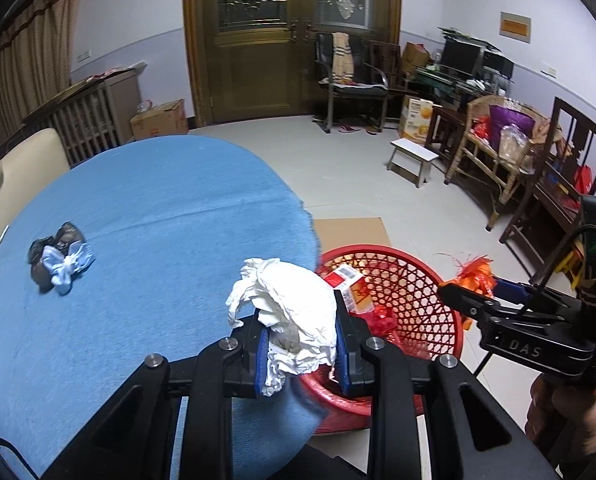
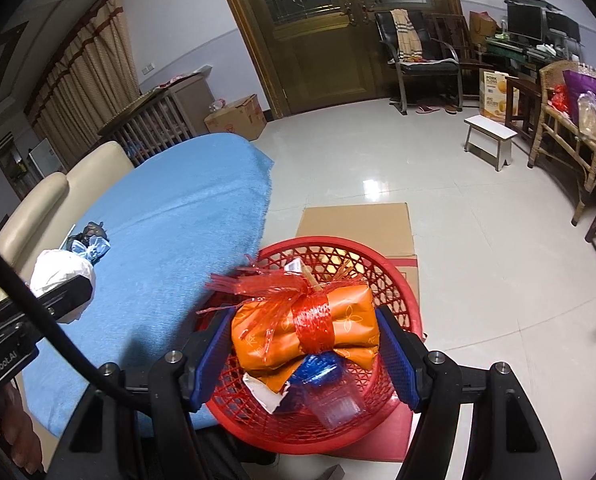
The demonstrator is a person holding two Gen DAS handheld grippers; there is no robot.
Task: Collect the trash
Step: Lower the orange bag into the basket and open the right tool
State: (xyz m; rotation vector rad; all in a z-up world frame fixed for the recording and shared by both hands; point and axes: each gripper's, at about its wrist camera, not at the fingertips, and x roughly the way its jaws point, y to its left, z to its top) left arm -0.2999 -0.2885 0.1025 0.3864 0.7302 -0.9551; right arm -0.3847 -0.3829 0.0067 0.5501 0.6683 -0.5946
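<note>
Both grippers grip trash, the left gripper (image 1: 300, 344) a crumpled tissue (image 1: 286, 308), the right gripper (image 2: 304, 354) an orange packet (image 2: 298, 332), and each does best to open only once squarely above the red basket (image 2: 394, 280).

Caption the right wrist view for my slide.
Right gripper holds an orange packet over the red basket.

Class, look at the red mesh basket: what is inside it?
Inside the red mesh basket lie a red-and-white carton, a clear plastic cup, blue wrapping and white paper scraps. The orange packet held above covers the basket's middle.
</note>
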